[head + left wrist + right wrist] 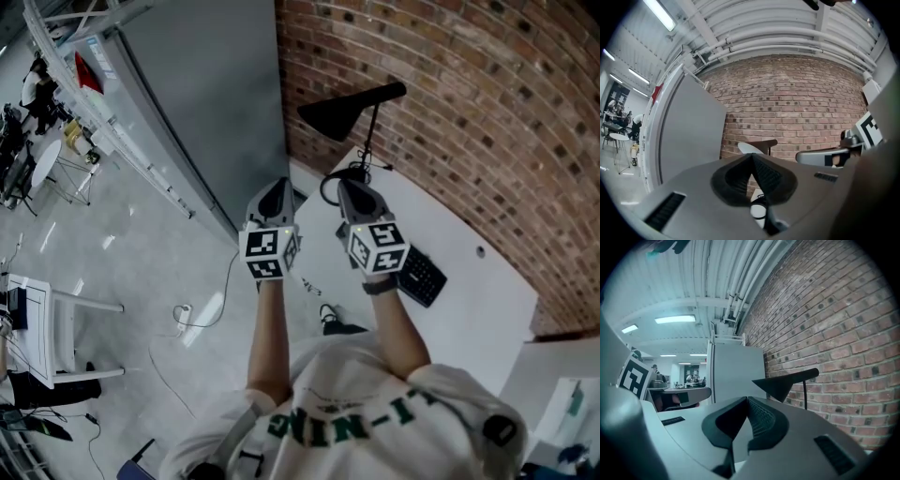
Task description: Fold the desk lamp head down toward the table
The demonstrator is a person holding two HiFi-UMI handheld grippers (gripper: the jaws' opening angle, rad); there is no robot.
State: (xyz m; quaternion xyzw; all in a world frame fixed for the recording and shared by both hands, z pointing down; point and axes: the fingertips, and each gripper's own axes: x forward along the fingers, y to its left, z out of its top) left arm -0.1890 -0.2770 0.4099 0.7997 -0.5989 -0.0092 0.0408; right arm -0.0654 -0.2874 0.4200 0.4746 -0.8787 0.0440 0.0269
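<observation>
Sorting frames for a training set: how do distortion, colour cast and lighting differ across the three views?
Head view: even light, brick wall courses bow from lens distortion, lamp head a dark silhouette. Left gripper view: strong fisheye, black corners, bright ceiling lights. Right gripper view: same fisheye, cool greenish cast.

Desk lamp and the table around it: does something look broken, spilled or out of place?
Nothing stands out. The desk lamp stands upright on the white table, head raised, its cable looped at the base.

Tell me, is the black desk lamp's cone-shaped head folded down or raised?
Raised: the black lamp head sits atop its thin upright stem, well above the white table.
</observation>
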